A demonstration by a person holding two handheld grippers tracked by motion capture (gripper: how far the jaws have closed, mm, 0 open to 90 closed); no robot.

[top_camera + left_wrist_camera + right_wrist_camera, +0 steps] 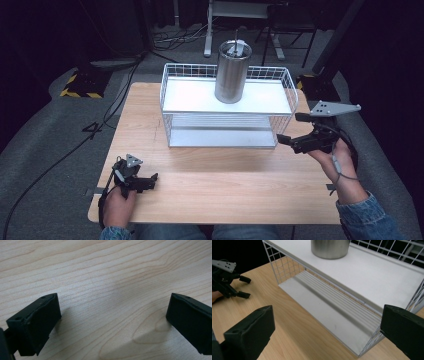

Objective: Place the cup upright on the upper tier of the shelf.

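Right gripper, jaws spread wide, nears the white rack, right of frame.
Next, it likely must rise toward the steel cup on top; left gripper rests spread too.

**Lab / recording studio setup, not a home**

Light wooden table stands alone on grey carpet, dark surroundings on all sides. Black cables run across the floor from 10 o'clock toward 12. Yellow-black hazard-striped base at 10 o'clock, a matching one at 2. White metal stand legs and a black frame at 12. Person works with handheld instrumented grippers carrying grey marker plates. Staged test props: white wire shelf rack, steel canister.
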